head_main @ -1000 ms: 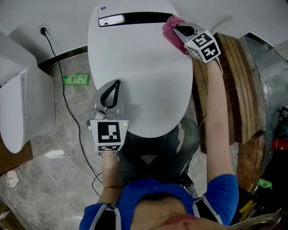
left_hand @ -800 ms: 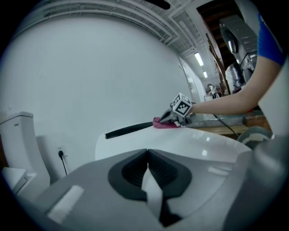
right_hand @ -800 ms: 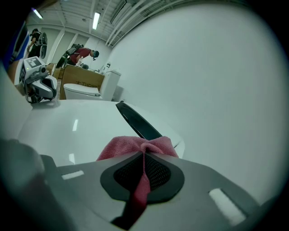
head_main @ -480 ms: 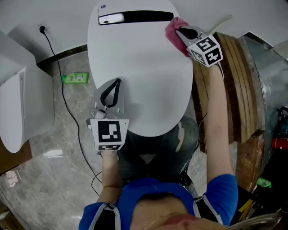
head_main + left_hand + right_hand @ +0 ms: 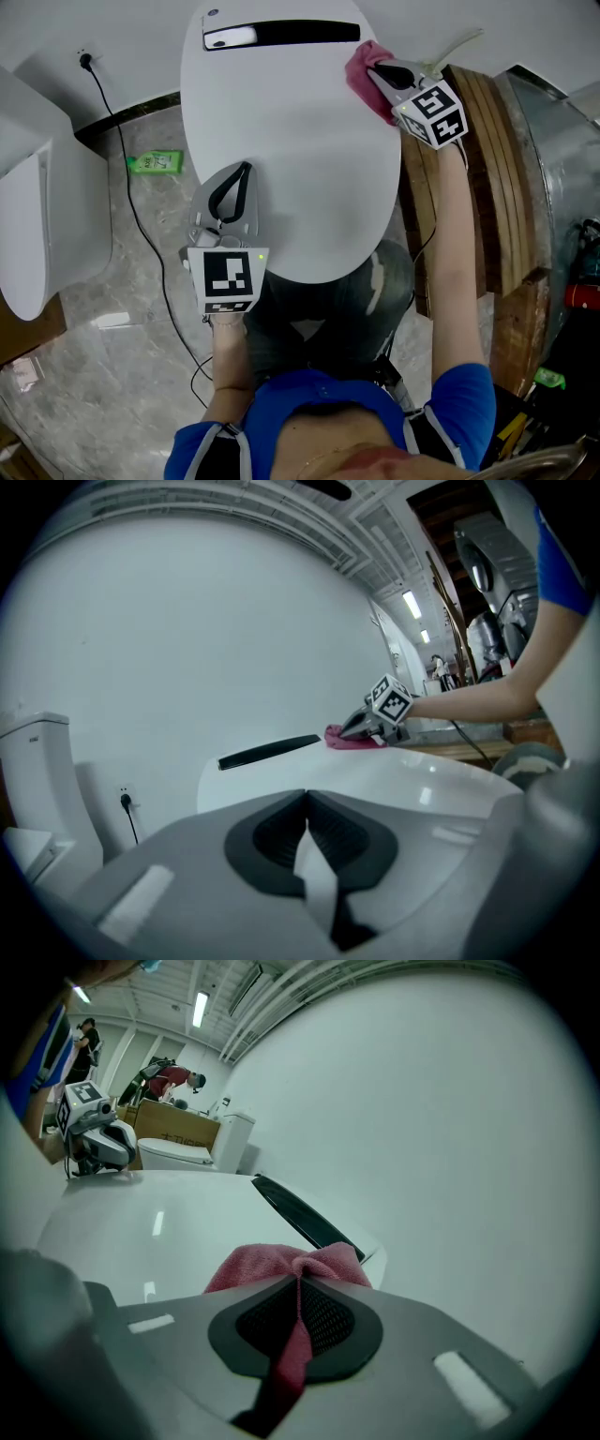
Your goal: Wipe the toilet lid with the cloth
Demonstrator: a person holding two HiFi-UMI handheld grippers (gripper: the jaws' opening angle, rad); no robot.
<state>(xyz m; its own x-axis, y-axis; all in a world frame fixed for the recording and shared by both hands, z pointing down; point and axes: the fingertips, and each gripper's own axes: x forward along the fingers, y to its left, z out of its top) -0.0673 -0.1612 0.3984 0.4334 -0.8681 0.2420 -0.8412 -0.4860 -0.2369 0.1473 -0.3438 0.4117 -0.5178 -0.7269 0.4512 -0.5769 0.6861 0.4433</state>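
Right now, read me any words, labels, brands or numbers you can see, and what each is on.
Nothing is legible.
Green packet on the floor: print too small.
Round logo on the toilet lid: too small.
Cardboard box: print blurred.
Left gripper and right gripper cubes: patterns only, no letters.

Left gripper (image 5: pixel 242 173): my jaws sit closed on each other, nothing between them; tips point away from me
Right gripper (image 5: pixel 375 70): my jaws are pinched on the cloth (image 5: pixel 272 1265); a fold of it runs down between them
Left arm (image 5: pixel 225 370): forearm held close in front of my body
Right arm (image 5: pixel 455 253): stretched far forward, nearly straight; blue sleeve (image 5: pixel 464 408) at the shoulder
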